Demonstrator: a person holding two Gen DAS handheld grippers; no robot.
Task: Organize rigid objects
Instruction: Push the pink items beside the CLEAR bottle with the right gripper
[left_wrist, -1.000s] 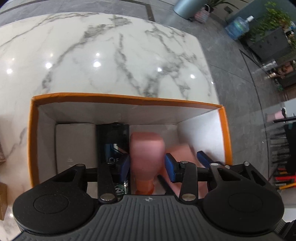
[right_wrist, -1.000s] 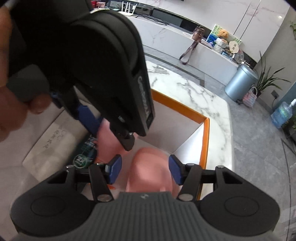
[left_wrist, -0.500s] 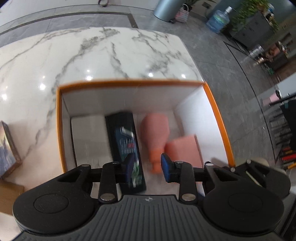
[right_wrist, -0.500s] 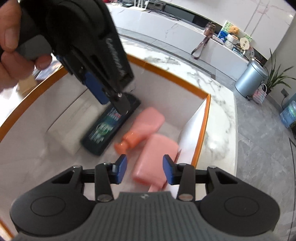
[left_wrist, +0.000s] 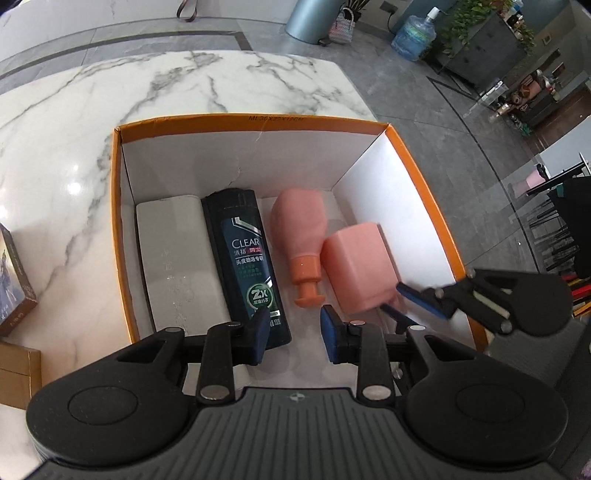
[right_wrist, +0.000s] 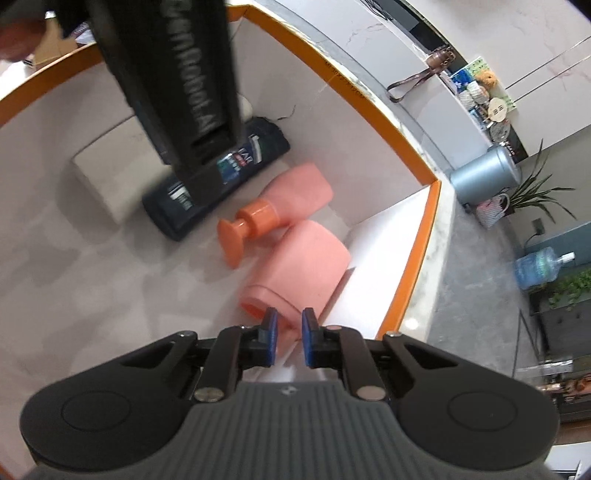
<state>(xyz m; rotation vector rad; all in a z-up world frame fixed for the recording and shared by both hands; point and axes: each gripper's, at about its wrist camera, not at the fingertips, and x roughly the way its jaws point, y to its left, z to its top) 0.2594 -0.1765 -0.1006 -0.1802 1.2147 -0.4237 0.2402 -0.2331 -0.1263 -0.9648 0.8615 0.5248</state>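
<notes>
An orange-rimmed white box (left_wrist: 255, 120) holds a grey flat pack (left_wrist: 177, 258), a black CLEAR shampoo bottle (left_wrist: 245, 258), a pink pump bottle (left_wrist: 301, 229) and a pink cup (left_wrist: 360, 271), all lying down. My left gripper (left_wrist: 293, 334) is open and empty above the box's near side. My right gripper (right_wrist: 289, 334) is nearly closed and empty, just above the pink cup's (right_wrist: 306, 262) near end. It also shows in the left wrist view (left_wrist: 410, 299). The pump bottle (right_wrist: 280, 201) and shampoo bottle (right_wrist: 221, 177) lie beyond.
The box stands on a white marble table (left_wrist: 184, 85). A picture box (left_wrist: 13, 280) and a cardboard piece (left_wrist: 18, 363) lie left of it. The table's edge and grey floor are to the right.
Both grippers have let go of the pink bottle and the pink cup and risen out of the box. The right gripper's jaws have narrowed.
</notes>
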